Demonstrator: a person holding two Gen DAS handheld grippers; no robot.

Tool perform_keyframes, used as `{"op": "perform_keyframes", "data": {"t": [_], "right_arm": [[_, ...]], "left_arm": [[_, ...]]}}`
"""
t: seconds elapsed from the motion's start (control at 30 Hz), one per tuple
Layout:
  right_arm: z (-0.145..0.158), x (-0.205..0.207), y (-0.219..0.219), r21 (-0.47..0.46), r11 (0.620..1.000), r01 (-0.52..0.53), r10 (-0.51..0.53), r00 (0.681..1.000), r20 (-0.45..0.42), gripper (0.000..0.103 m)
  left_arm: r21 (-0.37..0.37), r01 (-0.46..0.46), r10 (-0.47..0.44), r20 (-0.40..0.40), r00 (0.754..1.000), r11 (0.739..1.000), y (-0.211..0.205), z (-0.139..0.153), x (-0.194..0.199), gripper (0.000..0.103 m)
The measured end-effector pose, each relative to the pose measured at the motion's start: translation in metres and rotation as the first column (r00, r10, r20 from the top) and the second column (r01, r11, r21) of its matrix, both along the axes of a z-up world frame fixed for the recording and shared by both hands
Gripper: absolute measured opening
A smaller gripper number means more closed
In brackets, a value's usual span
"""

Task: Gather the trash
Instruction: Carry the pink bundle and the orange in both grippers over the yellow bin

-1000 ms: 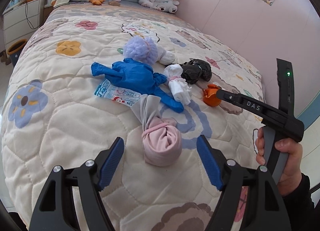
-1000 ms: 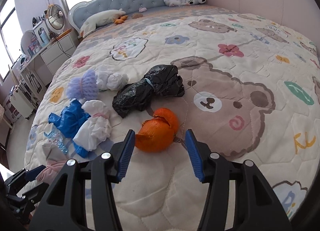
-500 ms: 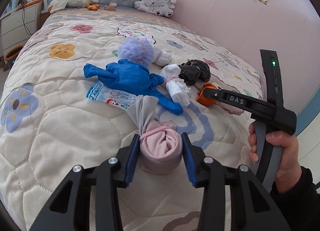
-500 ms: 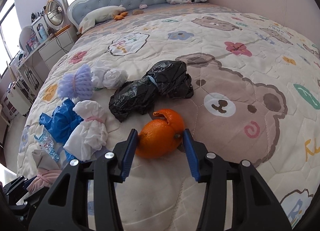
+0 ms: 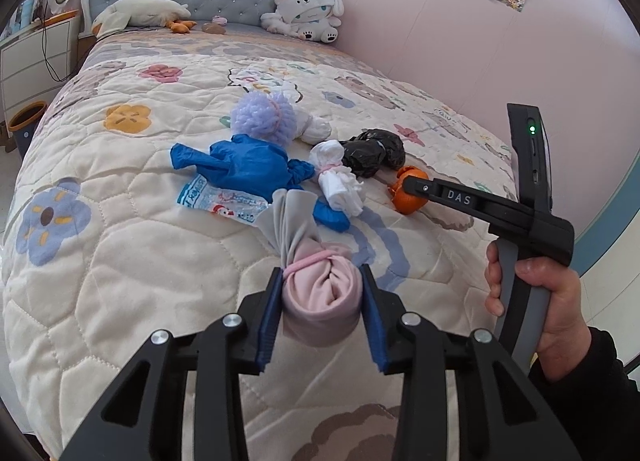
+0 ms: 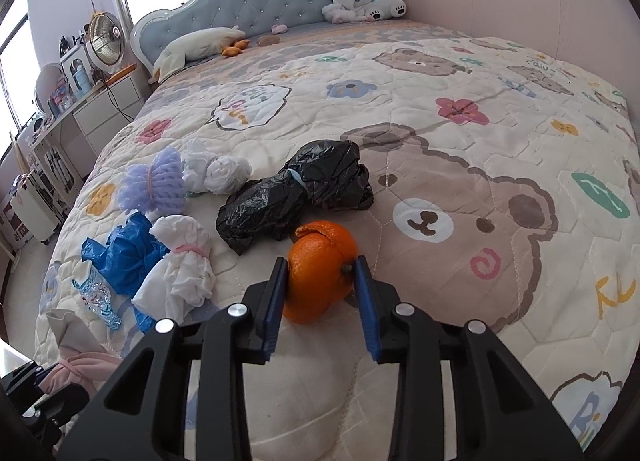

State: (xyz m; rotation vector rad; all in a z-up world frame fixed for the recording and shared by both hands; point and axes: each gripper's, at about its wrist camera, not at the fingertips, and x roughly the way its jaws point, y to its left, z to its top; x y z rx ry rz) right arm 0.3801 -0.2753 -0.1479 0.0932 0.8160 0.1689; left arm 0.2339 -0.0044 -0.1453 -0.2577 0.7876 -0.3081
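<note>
On the quilted bed [image 5: 120, 261], my left gripper [image 5: 321, 273] has its jaws closing, both blue pads pressing a pink and grey cloth bundle [image 5: 320, 297] tied with a pink band. In the right wrist view my right gripper [image 6: 321, 261] is closing too, pads squeezing an orange peel [image 6: 320, 281] from both sides. Behind them lie a crumpled blue glove [image 5: 248, 165], a white tied bundle [image 5: 338, 177], a black bag [image 6: 296, 197], a purple pom [image 5: 260, 119] and a printed wrapper [image 5: 220, 201]. A hand [image 5: 548, 301] holds the right gripper's handle.
A white plush toy [image 5: 308, 13] and a pillow [image 5: 140, 11] sit by the padded headboard. The pink wall [image 5: 480, 61] runs along the bed's right side. Left of the bed are a white dresser [image 5: 24, 61], a fan [image 6: 106, 33] and a bin [image 5: 26, 121] on the floor.
Both grippers have closed in: the left jaws came together around the pink bundle, and the right jaws narrowed onto the orange peel. Neither hand has shifted much.
</note>
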Motion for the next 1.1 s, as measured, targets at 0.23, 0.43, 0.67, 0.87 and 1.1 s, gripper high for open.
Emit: {"op": "perform_keyframes", "data": {"t": [0.23, 0.43, 0.67, 0.87, 1.1], "right_arm": [[0.009, -0.008, -0.001, 0.011, 1.000, -0.004, 0.004, 1.000, 0.020, 0.031], [0.019, -0.020, 0.000, 0.020, 1.000, -0.012, 0.011, 0.999, 0.049, 0.031], [0.033, -0.034, -0.004, 0.044, 0.999, -0.018, 0.015, 0.997, 0.075, 0.031], [0.047, -0.052, -0.008, 0.065, 0.998, -0.027, 0.020, 0.995, 0.098, 0.031], [0.065, -0.076, -0.014, 0.084, 0.995, -0.046, 0.035, 0.991, 0.130, 0.031]], "left_arm": [[-0.017, 0.001, -0.001, 0.003, 1.000, 1.000, 0.005, 0.010, -0.009, 0.035], [-0.021, -0.019, 0.019, 0.018, 1.000, 1.000, 0.013, 0.022, -0.017, 0.035], [0.002, -0.048, 0.048, 0.043, 0.998, 0.999, 0.019, 0.037, -0.024, 0.035], [0.019, -0.065, 0.063, 0.072, 0.995, 0.998, 0.022, 0.052, -0.033, 0.035], [0.033, -0.064, 0.060, 0.125, 0.990, 0.997, 0.016, 0.074, -0.051, 0.035]]}}
